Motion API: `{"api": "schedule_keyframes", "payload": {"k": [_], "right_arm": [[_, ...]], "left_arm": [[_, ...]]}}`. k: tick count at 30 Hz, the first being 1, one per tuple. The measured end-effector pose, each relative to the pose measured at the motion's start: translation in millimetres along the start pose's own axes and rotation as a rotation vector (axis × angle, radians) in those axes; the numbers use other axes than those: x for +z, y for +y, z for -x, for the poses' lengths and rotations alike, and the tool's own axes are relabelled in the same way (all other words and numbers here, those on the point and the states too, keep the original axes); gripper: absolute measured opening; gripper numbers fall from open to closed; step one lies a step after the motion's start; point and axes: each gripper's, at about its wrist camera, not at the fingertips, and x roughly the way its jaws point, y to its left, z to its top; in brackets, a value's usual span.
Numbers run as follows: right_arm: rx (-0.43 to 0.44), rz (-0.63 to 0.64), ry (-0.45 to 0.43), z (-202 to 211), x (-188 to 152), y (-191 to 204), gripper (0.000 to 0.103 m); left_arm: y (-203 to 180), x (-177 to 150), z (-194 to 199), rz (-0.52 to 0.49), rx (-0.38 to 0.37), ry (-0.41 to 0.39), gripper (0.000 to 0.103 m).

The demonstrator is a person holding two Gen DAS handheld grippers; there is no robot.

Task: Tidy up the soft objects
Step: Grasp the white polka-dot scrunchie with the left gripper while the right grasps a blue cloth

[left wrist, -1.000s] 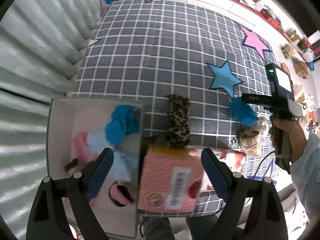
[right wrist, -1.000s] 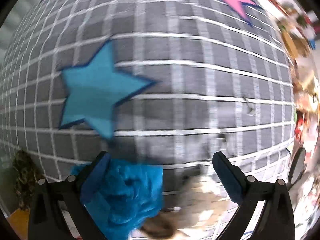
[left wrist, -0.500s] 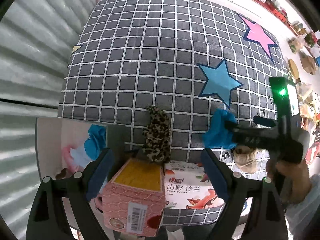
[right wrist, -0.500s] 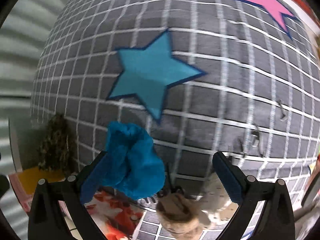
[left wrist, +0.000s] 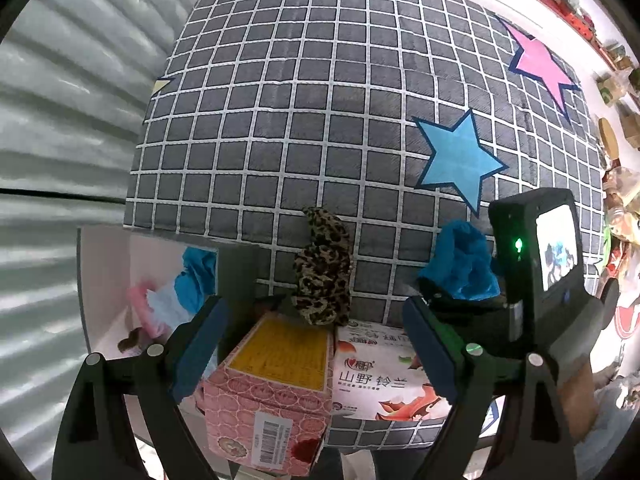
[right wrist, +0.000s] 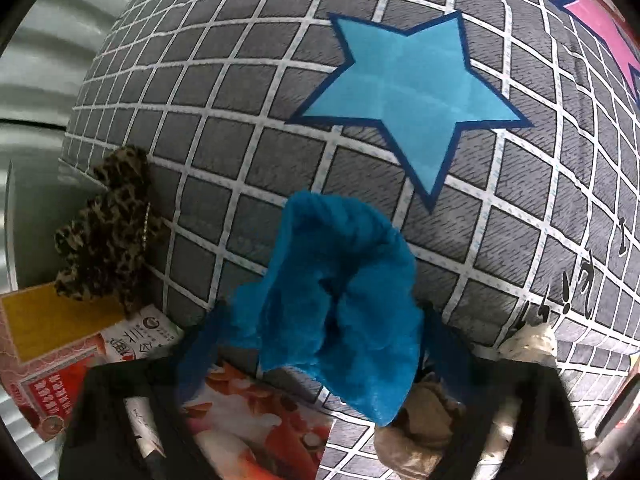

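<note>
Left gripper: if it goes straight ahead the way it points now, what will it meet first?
Probably the leopard-print soft piece, which lies between the open fingers of the left gripper, just beyond the pink box below them. Depth is unclear; low, it would meet the box first.

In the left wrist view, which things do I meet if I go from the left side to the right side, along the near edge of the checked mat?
White box with soft items → pink carton → leopard scrunchie → blue scrunchie held by the right tool → that tool's camera screen.

Left gripper (left wrist: 314,344) agape; right gripper (right wrist: 320,344) clamped
</note>
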Motion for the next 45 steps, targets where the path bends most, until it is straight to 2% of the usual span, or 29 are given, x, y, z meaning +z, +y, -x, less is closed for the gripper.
{"api": "schedule_keyframes", "payload": {"k": [2, 4, 6, 12, 15, 18, 24, 29, 33, 36, 38, 39, 40, 41, 42, 45], "right_arm": [[-0.024, 0.022, -0.007, -2, -3, 11, 0.065], [-0.026, 0.026, -0.014, 0, -2, 18, 0.039], [0.024, 0.001, -0.019, 6, 11, 15, 0.034], [0.187, -0.203, -0.109, 41, 8, -37, 0.033], [0.212, -0.308, -0.172, 65, -3, -72, 0.033], [0.219, -0.409, -0.208, 85, -19, -126, 0.033], [0.219, -0.566, -0.186, 89, -67, -199, 0.033], [0.241, -0.670, -0.172, 89, -108, -235, 0.033], [0.256, -0.707, -0.169, 90, -129, -242, 0.033], [0.271, -0.718, -0.171, 91, -136, -244, 0.033], [0.281, -0.727, -0.176, 89, -140, -246, 0.033], [0.286, -0.732, -0.177, 89, -142, -246, 0.033], [0.291, -0.737, -0.180, 89, -144, -247, 0.033], [0.295, -0.740, -0.183, 91, -148, -249, 0.033], [0.295, -0.741, -0.185, 92, -151, -250, 0.033], [0.267, -0.748, -0.199, 100, -161, -255, 0.033]], "left_arm": [[-2, 1, -3, -0.005, 0.007, 0.006, 0.091], [-6, 3, -6, -0.009, 0.012, 0.016, 0.091], [-10, 5, -10, -0.017, 0.017, 0.028, 0.091], [-43, 6, -17, -0.085, -0.003, 0.043, 0.091], [-72, 3, -21, -0.144, -0.043, 0.053, 0.091], [-119, -3, -28, -0.255, -0.079, 0.053, 0.091], [-211, -16, -52, -0.468, -0.070, 0.032, 0.091], [-258, -16, -79, -0.532, -0.091, 0.080, 0.091], [-282, -21, -101, -0.585, -0.021, 0.115, 0.091], [-293, -25, -109, -0.631, -0.004, 0.134, 0.081], [-296, -25, -112, -0.634, -0.009, 0.147, 0.067], [-297, -24, -112, -0.629, -0.023, 0.155, 0.064], [-301, -24, -110, -0.630, -0.033, 0.149, 0.050], [-303, -23, -106, -0.637, -0.041, 0.143, 0.028], [-305, -22, -103, -0.643, -0.052, 0.142, 0.023], [-302, -22, -85, -0.654, -0.061, 0.099, 0.020]]}}
